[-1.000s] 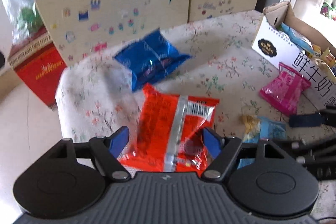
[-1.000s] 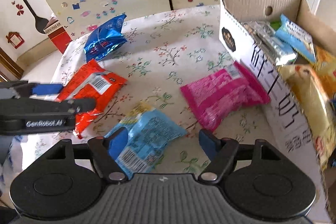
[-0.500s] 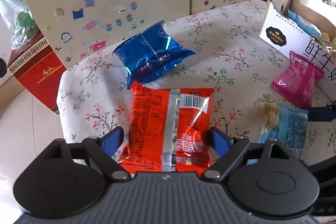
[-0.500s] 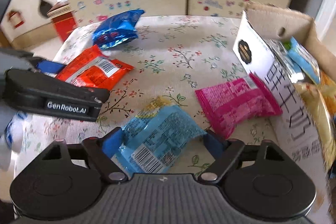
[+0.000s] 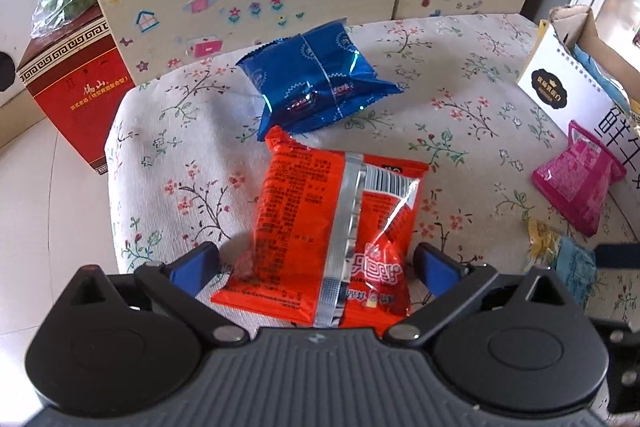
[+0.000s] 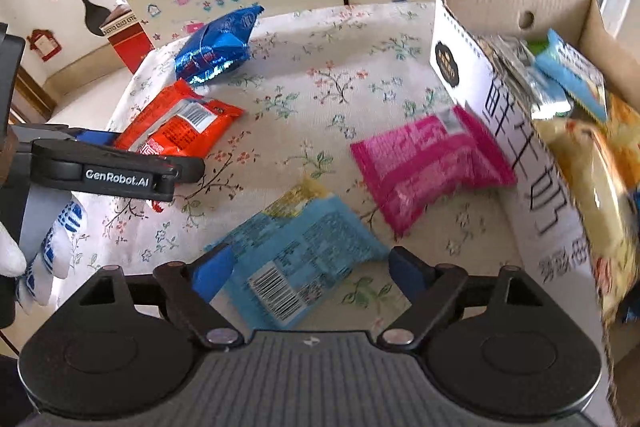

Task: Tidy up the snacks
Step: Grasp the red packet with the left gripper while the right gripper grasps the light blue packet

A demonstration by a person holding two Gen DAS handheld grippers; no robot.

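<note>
Near the table's left edge, the red snack packet [image 5: 336, 235] lies flat between the wide-open fingers of my left gripper [image 5: 316, 263], its long axis running straight away from me, so I judge closing takes it across its width. My right gripper [image 6: 310, 271], equally wide, straddles the light-blue packet [image 6: 298, 251] beside the cardboard box [image 6: 516, 131].

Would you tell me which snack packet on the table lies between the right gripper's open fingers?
The light blue packet, barcode facing up, sits inside the right gripper. The pink packet lies farther off against the cardboard box; the red packet is at the left gripper.
</note>
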